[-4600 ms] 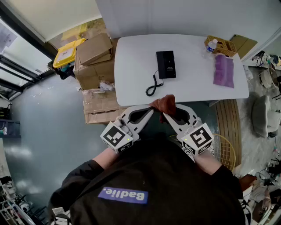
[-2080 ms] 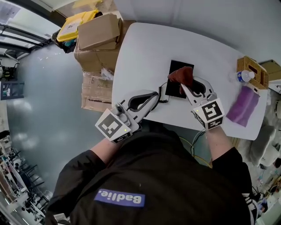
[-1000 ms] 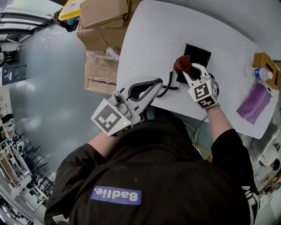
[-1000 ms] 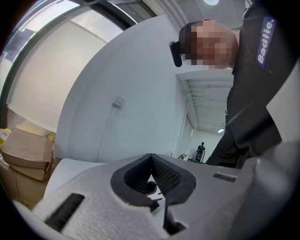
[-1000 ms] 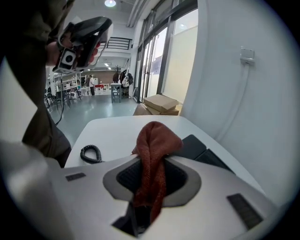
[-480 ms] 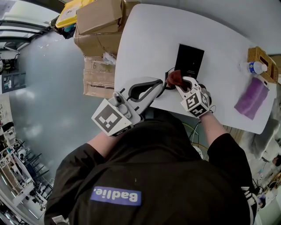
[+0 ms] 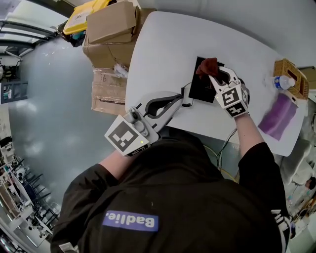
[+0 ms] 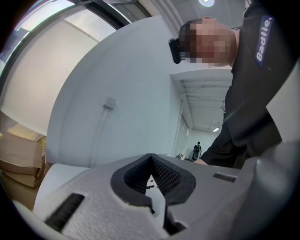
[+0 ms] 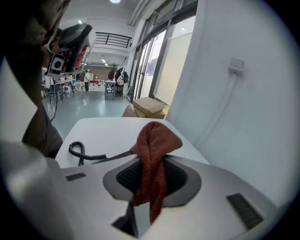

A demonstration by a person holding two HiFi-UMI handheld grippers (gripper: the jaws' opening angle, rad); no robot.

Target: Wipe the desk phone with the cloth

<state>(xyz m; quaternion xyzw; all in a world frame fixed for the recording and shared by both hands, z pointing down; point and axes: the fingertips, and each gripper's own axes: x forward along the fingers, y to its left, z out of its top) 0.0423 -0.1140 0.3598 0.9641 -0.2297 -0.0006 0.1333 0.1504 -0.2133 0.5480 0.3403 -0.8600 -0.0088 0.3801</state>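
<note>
The black desk phone [image 7: 200, 87] lies on the white table [image 7: 163, 44], and its coiled cord [image 7: 186, 97] trails toward the front edge. My right gripper [image 7: 212, 74] is over the phone's far end, shut on a rust-red cloth [image 7: 207, 65] that bunches beyond the tips. In the right gripper view the cloth [image 9: 152, 154] hangs between the jaws, with the cord [image 9: 78, 152] on the table behind it. My left gripper [image 7: 180, 101] is shut on nothing at the front edge, beside the cord. In the left gripper view its fingertips [image 8: 151, 158] meet.
Cardboard boxes [image 7: 111, 29] and a yellow case [image 7: 89, 9] stand left of the table. At the table's right end are a wicker basket [image 7: 289, 74], a bottle [image 7: 280, 82] and a purple cloth [image 7: 277, 116]. A cable [image 7: 228, 143] hangs below the front edge.
The right gripper has carried the cloth from the phone's near end to its far end. The left gripper has stayed at the table's front edge.
</note>
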